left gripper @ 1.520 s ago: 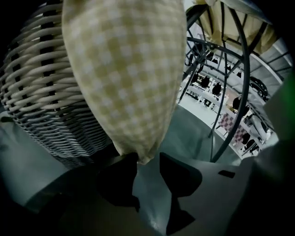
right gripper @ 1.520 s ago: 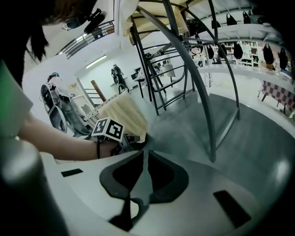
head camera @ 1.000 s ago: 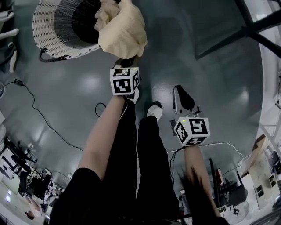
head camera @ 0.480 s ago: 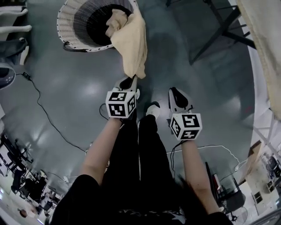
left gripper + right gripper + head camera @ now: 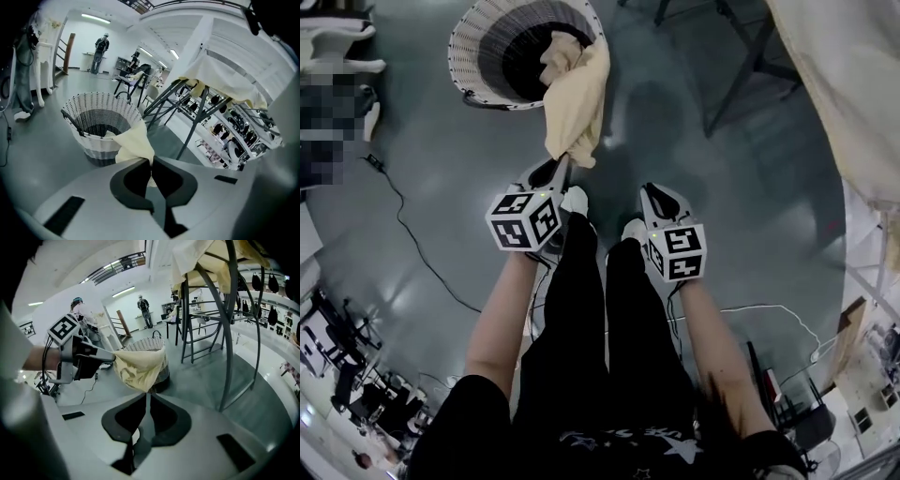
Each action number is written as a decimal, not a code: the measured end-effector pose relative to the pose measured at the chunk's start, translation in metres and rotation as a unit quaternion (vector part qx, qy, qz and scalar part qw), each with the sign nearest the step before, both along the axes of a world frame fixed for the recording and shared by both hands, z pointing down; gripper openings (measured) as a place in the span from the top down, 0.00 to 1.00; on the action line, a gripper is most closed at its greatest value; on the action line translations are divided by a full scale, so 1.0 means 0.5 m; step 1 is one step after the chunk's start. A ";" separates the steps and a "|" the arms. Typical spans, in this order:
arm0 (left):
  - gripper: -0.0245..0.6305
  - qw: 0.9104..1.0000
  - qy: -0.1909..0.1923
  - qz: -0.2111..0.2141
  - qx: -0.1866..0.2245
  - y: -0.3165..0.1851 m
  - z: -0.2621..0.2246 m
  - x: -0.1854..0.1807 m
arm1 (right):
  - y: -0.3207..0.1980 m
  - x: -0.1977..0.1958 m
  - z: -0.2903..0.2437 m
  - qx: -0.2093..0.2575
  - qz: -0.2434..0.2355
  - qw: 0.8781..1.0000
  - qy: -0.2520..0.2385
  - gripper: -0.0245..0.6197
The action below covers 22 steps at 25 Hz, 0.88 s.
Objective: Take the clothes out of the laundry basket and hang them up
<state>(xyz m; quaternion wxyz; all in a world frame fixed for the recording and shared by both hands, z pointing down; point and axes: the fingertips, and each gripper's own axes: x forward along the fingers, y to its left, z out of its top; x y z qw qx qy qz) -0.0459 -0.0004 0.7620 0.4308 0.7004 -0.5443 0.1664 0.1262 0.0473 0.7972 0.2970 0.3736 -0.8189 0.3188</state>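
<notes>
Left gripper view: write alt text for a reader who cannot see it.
The left gripper is shut on a corner of a pale yellow cloth that trails back over the rim of a woven laundry basket on a grey floor. To the right stands a dark-legged drying rack draped with pale fabric.

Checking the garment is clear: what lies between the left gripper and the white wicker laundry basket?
The cream cloth, pinched by the left gripper, spans to the rim of the white wicker laundry basket; head view shows it.

A black cable [image 5: 414,242] snakes across the glossy grey floor [image 5: 741,216].
</notes>
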 end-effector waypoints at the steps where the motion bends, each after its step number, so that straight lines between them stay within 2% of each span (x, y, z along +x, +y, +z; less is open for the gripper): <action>1: 0.93 1.000 0.008 -0.005 0.001 -0.003 -0.013 -0.011 | -0.002 -0.008 0.002 0.001 -0.004 1.000 0.001 0.90; 6: 0.93 0.999 0.042 -0.001 0.008 -0.029 -0.073 -0.051 | -0.007 -0.065 0.017 0.005 -0.029 1.000 0.011 0.88; 12: 0.93 0.996 0.085 -0.002 0.011 -0.064 -0.103 -0.089 | 0.014 -0.189 0.054 0.013 -0.091 0.995 0.028 0.80; 18: 0.93 0.993 0.120 -0.009 0.002 -0.065 -0.109 -0.111 | -0.013 -0.266 0.125 0.080 -0.097 0.988 0.092 0.67; 22: 0.93 0.991 0.131 -0.009 0.002 -0.071 -0.112 -0.113 | -0.022 -0.322 0.178 0.107 -0.104 0.982 0.113 0.56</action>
